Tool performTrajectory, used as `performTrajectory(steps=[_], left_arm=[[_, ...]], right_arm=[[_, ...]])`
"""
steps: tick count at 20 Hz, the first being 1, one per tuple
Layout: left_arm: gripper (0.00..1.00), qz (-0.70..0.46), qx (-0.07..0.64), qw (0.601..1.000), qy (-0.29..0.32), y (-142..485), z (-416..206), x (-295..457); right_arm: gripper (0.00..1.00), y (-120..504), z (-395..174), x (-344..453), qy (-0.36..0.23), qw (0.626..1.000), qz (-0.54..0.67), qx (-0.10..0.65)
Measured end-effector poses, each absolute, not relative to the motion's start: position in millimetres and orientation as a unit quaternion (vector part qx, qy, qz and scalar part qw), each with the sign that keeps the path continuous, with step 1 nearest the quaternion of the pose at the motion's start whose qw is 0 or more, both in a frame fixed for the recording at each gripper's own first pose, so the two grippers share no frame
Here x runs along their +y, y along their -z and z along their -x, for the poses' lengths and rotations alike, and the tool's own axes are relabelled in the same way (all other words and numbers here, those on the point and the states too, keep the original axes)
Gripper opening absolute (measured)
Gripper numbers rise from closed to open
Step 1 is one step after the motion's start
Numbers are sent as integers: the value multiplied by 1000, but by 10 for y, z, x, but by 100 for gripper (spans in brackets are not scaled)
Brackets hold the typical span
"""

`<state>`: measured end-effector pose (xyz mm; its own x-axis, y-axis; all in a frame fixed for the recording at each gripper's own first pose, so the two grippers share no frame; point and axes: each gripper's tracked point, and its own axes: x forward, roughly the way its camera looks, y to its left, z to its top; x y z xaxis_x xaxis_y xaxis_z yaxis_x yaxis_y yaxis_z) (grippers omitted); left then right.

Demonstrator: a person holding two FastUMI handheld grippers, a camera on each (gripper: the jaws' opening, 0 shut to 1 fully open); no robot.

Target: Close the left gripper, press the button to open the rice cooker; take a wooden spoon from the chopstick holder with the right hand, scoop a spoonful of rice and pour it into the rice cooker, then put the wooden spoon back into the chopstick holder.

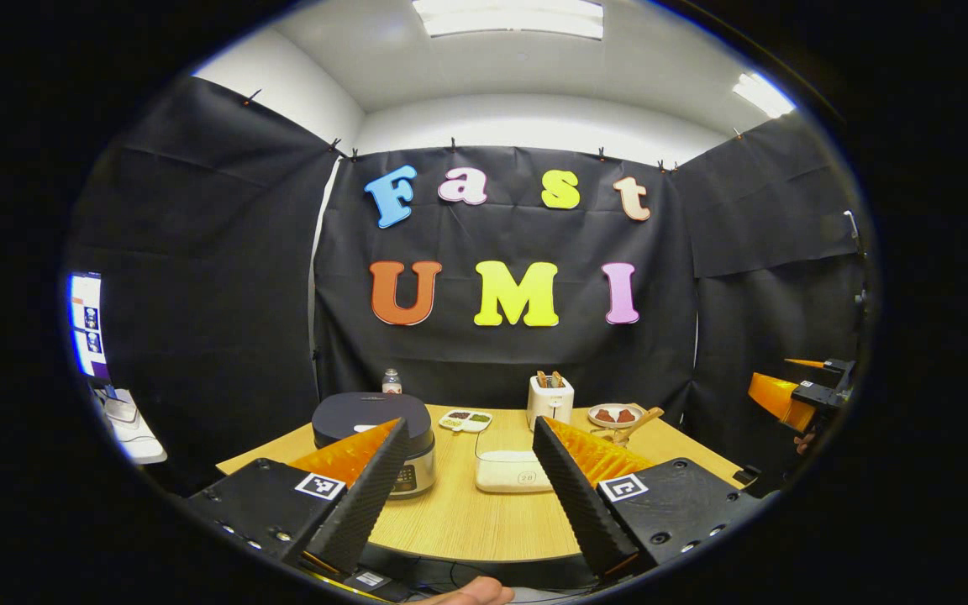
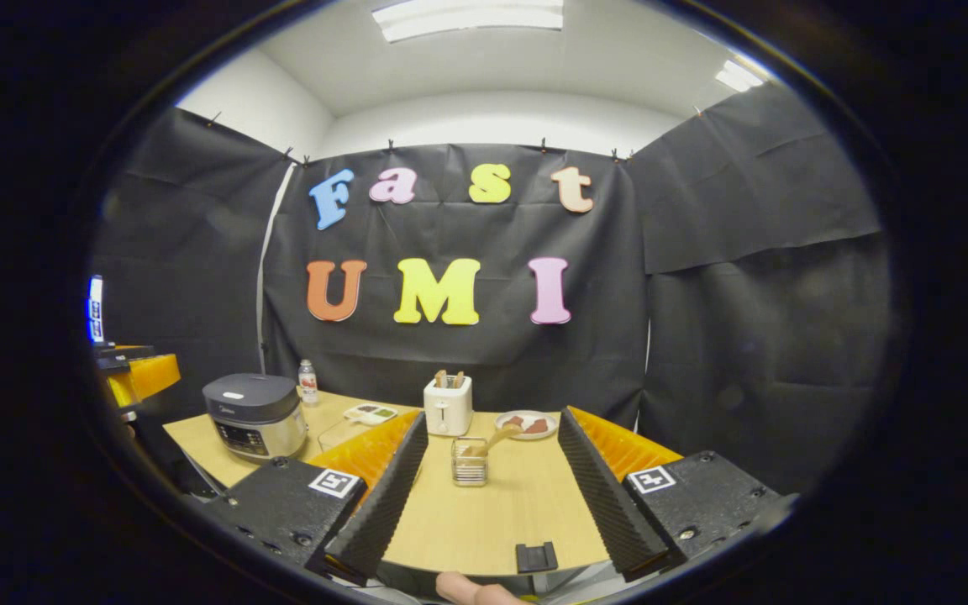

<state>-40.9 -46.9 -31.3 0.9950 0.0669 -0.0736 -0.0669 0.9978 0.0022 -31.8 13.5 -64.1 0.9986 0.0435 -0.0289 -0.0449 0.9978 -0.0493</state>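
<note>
Left gripper view: the left gripper (image 1: 469, 437) is spread wide with nothing between its fingers, held above the near edge of the wooden table (image 1: 450, 525). The cooker (image 1: 376, 439), lid down, sits on the table's left part, partly behind the left finger; its front panel is visible but its markings are too small to read. A clear lidded box (image 1: 511, 472) lies between the fingers, farther out, with a small mark on its front that cannot be read. Behind it stand a toaster (image 1: 550, 401), a small divided dish (image 1: 465, 419), a bottle (image 1: 391, 382) and a plate (image 1: 614, 415). The spoon (image 1: 642, 420) leans up beside the right finger, its holder hidden there. The right gripper (image 1: 795, 395) shows at the far right, off the table; whether it is spread or closed cannot be told here. Square printed markers sit on both finger mounts. Right gripper view: the right gripper (image 2: 492, 454) is likewise spread wide and empty. The holder (image 2: 469, 462), a wire basket, stands on the table between the fingers, farther out, with the spoon (image 2: 492, 441) leaning out to the right. The cooker (image 2: 257, 416) is well to the left, closed, with a small light mark on its lid that is illegible. A small black clip (image 2: 536, 556) sits at the near table edge.
</note>
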Motion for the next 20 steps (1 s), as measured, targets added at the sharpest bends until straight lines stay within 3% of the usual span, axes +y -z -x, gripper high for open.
performTrajectory(steps=[3, 4, 5, 6, 7, 8, 10, 11, 12, 18, 19, 20], left_arm=[[94, -2, 43, 998, -34, 371, 377, -473], [94, -4, 47, 998, -35, 411, 367, -471], [94, -5, 51, 998, -36, 439, 372, -467], [94, -6, 54, 998, -37, 458, 362, -461], [94, -6, 55, 998, -35, 466, 355, -478], [94, -6, 55, 998, -33, 467, 346, -504], [94, -9, 53, 998, -33, 454, 357, -508], [94, -11, 51, 998, -35, 440, 366, -498], [94, -11, 49, 998, -35, 452, 349, -492], [94, -13, 46, 998, -30, 433, 340, -538], [94, -17, 43, 998, -31, 407, 351, -536], [94, -20, 42, 998, -32, 388, 350, -535]], right_arm=[[94, 675, 305, 114, -21, 999, 19, 17], [100, 713, 296, 98, -20, 999, 19, 21], [100, 726, 296, 92, -19, 999, 20, 23], [94, 745, 288, 97, -19, 999, 20, 26], [100, 751, 284, 100, -19, 999, 21, 29], [94, 751, 288, 108, -20, 999, 22, 29], [94, 739, 292, 112, -21, 999, 22, 28], [100, 733, 295, 114, -22, 999, 22, 26], [94, 738, 296, 122, -22, 999, 22, 26], [94, 715, 269, 97, -18, 999, 28, 25], [100, 680, 260, 92, -17, 999, 28, 21], [94, 631, 254, 111, -17, 999, 28, 18]])
